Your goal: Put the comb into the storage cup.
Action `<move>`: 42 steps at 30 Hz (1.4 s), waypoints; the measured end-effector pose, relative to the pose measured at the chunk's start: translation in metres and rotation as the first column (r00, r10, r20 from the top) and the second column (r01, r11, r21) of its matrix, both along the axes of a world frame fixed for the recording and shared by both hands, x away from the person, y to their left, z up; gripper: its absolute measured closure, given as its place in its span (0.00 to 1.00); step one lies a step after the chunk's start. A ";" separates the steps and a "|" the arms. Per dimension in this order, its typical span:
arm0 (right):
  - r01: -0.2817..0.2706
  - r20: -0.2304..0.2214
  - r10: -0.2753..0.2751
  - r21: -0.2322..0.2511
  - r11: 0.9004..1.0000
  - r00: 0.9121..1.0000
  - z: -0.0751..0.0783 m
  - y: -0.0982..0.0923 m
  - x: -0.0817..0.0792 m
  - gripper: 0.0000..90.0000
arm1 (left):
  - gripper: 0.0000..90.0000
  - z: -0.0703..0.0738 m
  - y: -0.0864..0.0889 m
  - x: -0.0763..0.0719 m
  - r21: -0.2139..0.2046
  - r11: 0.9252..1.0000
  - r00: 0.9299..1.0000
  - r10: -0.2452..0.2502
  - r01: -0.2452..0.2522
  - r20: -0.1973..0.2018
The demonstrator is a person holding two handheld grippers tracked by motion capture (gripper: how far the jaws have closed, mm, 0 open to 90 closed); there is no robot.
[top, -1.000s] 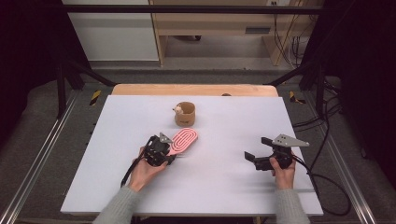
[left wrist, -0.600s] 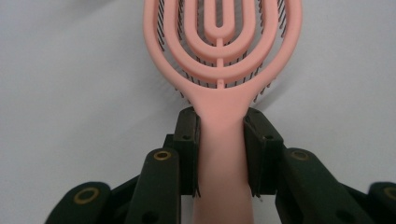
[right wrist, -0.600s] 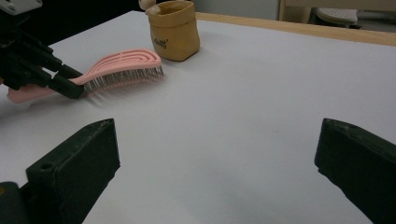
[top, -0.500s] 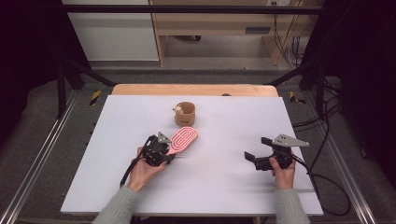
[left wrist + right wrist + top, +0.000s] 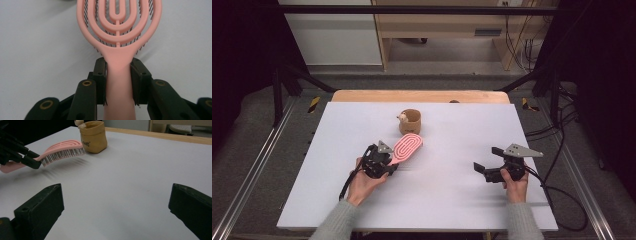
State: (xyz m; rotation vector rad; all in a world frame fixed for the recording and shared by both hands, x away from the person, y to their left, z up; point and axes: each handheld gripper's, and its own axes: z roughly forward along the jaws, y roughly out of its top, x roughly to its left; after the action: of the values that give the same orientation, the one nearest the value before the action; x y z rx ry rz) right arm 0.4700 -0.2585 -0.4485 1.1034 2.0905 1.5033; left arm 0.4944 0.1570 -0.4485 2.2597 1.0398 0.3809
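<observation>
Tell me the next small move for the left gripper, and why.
Probably carry the pink hairbrush forward to the small tan pouch: the left gripper is shut on its handle, the brush is lifted off the white table, and the pouch's mouth is open just beyond.

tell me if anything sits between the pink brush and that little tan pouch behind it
Nothing visible does. The pink brush, clamped by its handle in the left gripper, points at the tan pouch with bare white table between.
</observation>
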 end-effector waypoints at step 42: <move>-0.003 0.012 0.002 0.027 1.000 1.000 0.006 0.003 -0.001 0.00 | 0.77 0.031 0.011 -0.018 -0.082 0.997 0.992 0.022 -0.012 0.123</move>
State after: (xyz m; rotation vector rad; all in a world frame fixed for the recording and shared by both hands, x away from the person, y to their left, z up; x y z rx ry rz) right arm 0.4689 -0.2555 -0.4429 1.0990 2.0700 1.5402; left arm 0.4765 0.1683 -0.4174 2.1283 0.9933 0.4717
